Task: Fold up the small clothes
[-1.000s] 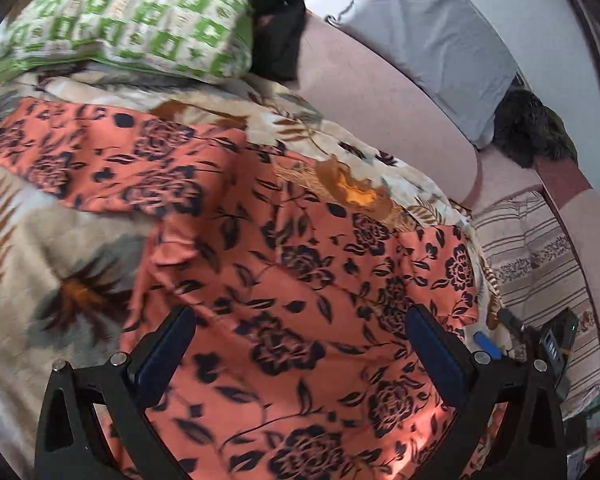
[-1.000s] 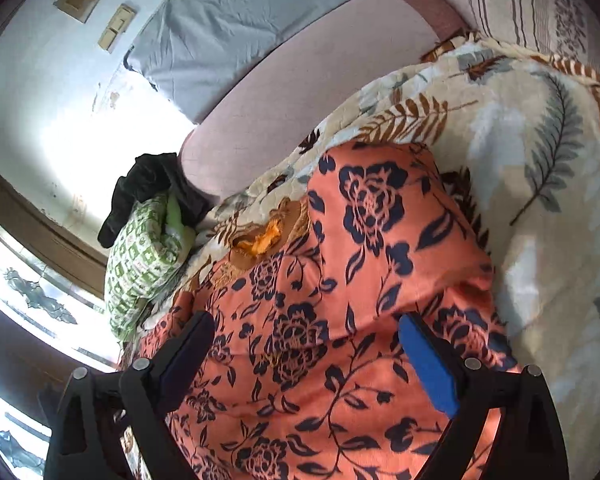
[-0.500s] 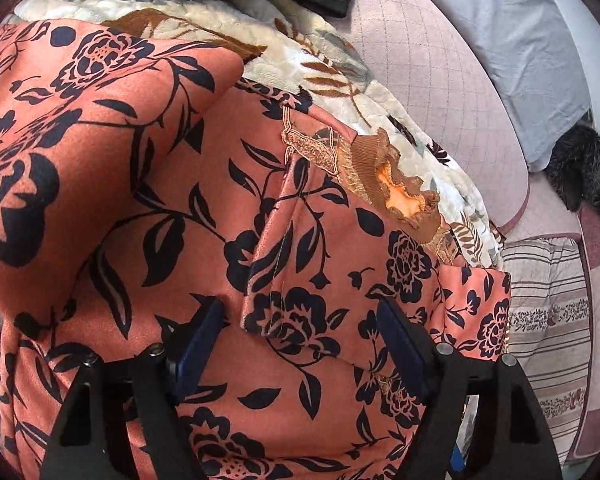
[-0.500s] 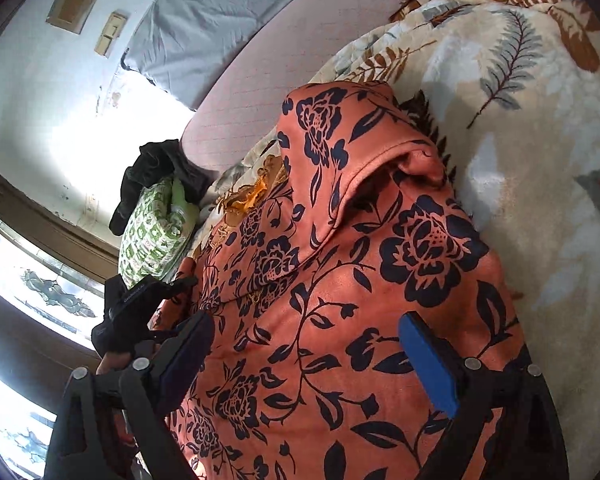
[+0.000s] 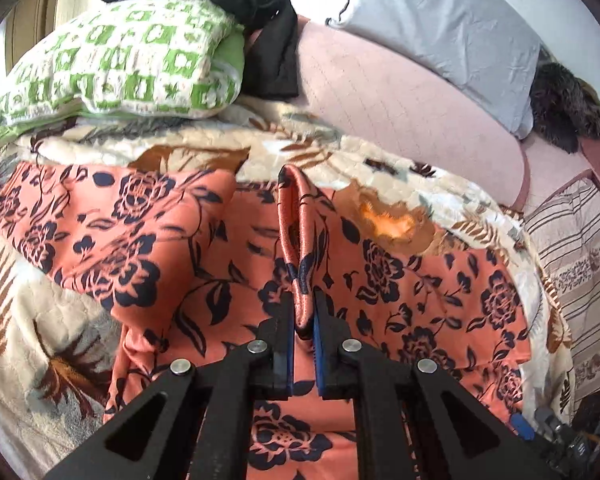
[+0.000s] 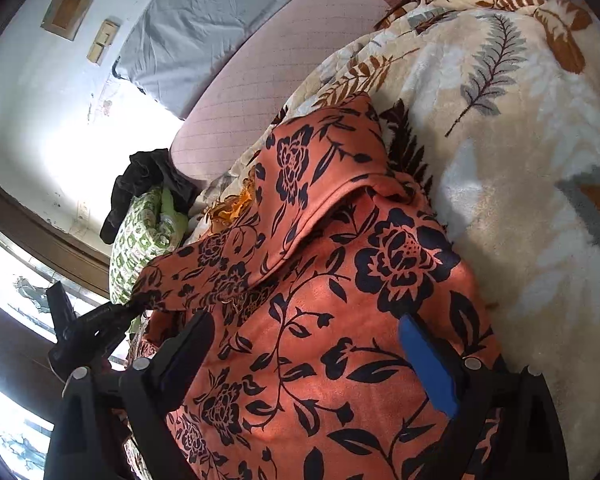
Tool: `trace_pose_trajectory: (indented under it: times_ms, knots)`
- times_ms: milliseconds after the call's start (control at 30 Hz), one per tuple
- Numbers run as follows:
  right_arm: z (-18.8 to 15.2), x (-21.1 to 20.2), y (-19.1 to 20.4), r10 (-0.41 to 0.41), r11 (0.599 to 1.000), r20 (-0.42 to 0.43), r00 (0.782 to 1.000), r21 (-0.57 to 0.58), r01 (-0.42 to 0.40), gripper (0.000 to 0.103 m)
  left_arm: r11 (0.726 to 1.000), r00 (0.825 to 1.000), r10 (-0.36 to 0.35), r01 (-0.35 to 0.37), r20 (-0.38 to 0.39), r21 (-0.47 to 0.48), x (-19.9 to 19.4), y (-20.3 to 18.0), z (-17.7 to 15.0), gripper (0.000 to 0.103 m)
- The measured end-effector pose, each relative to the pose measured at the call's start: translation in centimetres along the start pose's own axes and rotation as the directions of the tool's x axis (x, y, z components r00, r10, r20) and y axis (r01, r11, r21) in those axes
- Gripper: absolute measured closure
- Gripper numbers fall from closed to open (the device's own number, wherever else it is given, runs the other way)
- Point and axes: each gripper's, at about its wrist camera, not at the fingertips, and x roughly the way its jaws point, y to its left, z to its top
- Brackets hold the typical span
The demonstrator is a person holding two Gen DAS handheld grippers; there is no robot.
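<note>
An orange garment with dark blue flowers (image 5: 400,280) lies spread on a leaf-patterned blanket (image 5: 60,340). My left gripper (image 5: 303,312) is shut on a pinched ridge of this fabric, which stands up between the blue pads and runs away from me. In the right wrist view the same garment (image 6: 340,320) fills the foreground, one flap folded over its middle. My right gripper (image 6: 306,322) hovers open just above it, nothing between its fingers. At the left of that view the left gripper (image 6: 96,320) pulls a corner of the cloth taut.
A green-and-white pillow (image 5: 112,68) with black clothes (image 5: 260,20) on it lies at the back left. A pink mattress (image 5: 400,92), a grey pillow (image 5: 440,28) and a dark furry heap (image 5: 564,108) sit behind. A striped cushion (image 5: 572,260) is at the right.
The left gripper went from wide open to shut, pinching up a fold of the orange garment, and drew back from it. The right gripper sank closer to the cloth, then held still.
</note>
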Motion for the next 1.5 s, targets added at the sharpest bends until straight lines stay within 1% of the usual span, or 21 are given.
trace_pose_trajectory:
  times_ms: [100, 233, 333, 367, 433, 467, 500, 533, 667, 733, 800, 833, 900, 1000, 1067, 1133, 1200, 1300, 1333, 1400, 1500]
  knots:
    - [0.5, -0.3, 0.5, 0.029, 0.999, -0.013, 0.999, 0.023, -0.029, 0.008, 0.995, 0.989, 0.042, -0.055, -0.141, -0.087, 4.2, 3.3, -1.6, 0.095]
    - [4.7, -1.3, 2.2, 0.113, 0.994, 0.022, 0.993, -0.002, -0.113, 0.008, 0.996, 0.994, 0.024, -0.033, -0.102, -0.081, 3.7, 3.8, -2.0, 0.095]
    - [9.4, -0.6, 1.7, 0.188, 0.978, 0.071, 0.980, 0.083, -0.193, 0.008, 0.995, 0.996, 0.033, -0.041, -0.085, -0.090, 3.1, 3.9, -1.8, 0.095]
    - [10.7, 0.2, 1.3, 0.220, 0.965, 0.080, 0.972, 0.127, -0.229, 0.007, 0.994, 0.996, 0.035, -0.043, -0.085, -0.099, 3.1, 4.2, -1.8, 0.095]
    - [12.0, 3.9, -0.9, 0.350, 0.893, 0.044, 0.936, 0.287, -0.348, 0.001, 0.992, 0.994, 0.031, -0.043, -0.102, -0.116, 3.4, 4.9, -2.1, 0.095]
    - [11.9, 6.8, -2.3, 0.361, 0.873, -0.024, 0.932, 0.360, -0.329, 0.000, 0.992, 0.994, 0.030, -0.042, -0.103, -0.120, 3.5, 5.0, -2.2, 0.095]
    - [11.4, 9.7, -4.0, 0.278, 0.888, -0.143, 0.950, 0.415, -0.197, 0.005, 0.992, 0.994, 0.026, -0.039, -0.103, -0.121, 3.5, 5.1, -2.2, 0.095]
    - [10.9, 10.7, -5.1, 0.226, 0.888, -0.176, 0.958, 0.442, -0.128, 0.012, 0.992, 0.994, 0.026, -0.038, -0.106, -0.118, 3.5, 5.1, -2.2, 0.095]
    - [13.0, 6.7, -1.0, 0.241, 0.928, -0.062, 0.969, 0.307, -0.211, 0.008, 0.995, 0.994, 0.030, -0.040, -0.106, -0.096, 4.1, 4.8, -2.0, 0.095]
    - [13.5, 6.5, 0.6, 0.273, 0.936, -0.067, 0.960, 0.248, -0.249, 0.001, 0.995, 0.994, 0.028, -0.038, -0.107, -0.093, 4.2, 4.7, -2.0, 0.094]
    - [13.9, 8.7, 0.3, 0.137, 0.974, -0.138, 0.981, 0.197, -0.108, 0.001, 0.996, 0.993, 0.014, -0.025, -0.115, -0.091, 4.1, 4.8, -1.8, 0.093]
    - [14.0, 10.3, -1.0, 0.061, 0.979, -0.189, 0.980, 0.202, -0.022, 0.002, 0.996, 0.992, -0.002, -0.010, -0.123, -0.092, 3.8, 4.8, -1.7, 0.092]
    - [14.2, 10.4, -2.1, 0.095, 0.960, -0.173, 0.980, 0.275, -0.045, 0.002, 0.995, 0.995, -0.048, 0.039, -0.086, -0.094, 1.9, 5.1, -1.3, 0.092]
    - [14.1, 7.0, 0.8, 0.148, 0.971, -0.083, 0.985, 0.203, -0.129, 0.002, 0.986, 0.994, -0.108, 0.108, 0.002, -0.127, -2.1, 6.8, -0.5, 0.078]
    - [12.1, 4.8, 2.1, 0.168, 0.975, -0.070, 0.983, 0.162, -0.155, 0.002, 0.968, 0.985, -0.147, 0.161, 0.089, -0.191, -4.9, 9.8, -0.3, 0.043]
    - [8.8, 2.9, 2.7, 0.136, 0.988, -0.088, 0.987, 0.088, -0.128, 0.002, 0.942, 0.978, -0.113, 0.162, 0.178, -0.295, -6.8, 14.5, 0.1, 0.032]
    - [5.0, 1.5, 2.8, 0.102, 0.994, -0.120, 0.987, 0.041, -0.098, 0.002, 0.890, 0.974, -0.093, 0.175, 0.208, -0.422, -7.1, 20.2, 0.9, 0.032]
    - [0.1, 0.4, 1.8, 0.074, 0.997, -0.152, 0.986, 0.044, -0.069, 0.002, 0.732, 0.970, -0.082, 0.215, 0.229, -0.647, -5.5, 29.0, 1.5, 0.033]
    - [-1.1, 0.3, 1.6, 0.058, 0.998, -0.156, 0.986, 0.042, -0.052, 0.002, 0.695, 0.971, -0.076, 0.214, 0.226, -0.687, -4.6, 31.0, 1.8, 0.034]
    - [-2.6, 0.3, 1.6, 0.030, 0.999, -0.165, 0.986, 0.026, -0.026, 0.002, 0.663, 0.978, -0.032, 0.174, 0.205, -0.728, -3.2, 33.8, 2.6, 0.034]
    - [-3.3, 0.5, 1.6, 0.008, 1.000, -0.175, 0.985, 0.022, -0.004, 0.002, 0.659, 0.981, 0.001, 0.144, 0.192, -0.739, -1.5, 35.8, 3.9, 0.034]
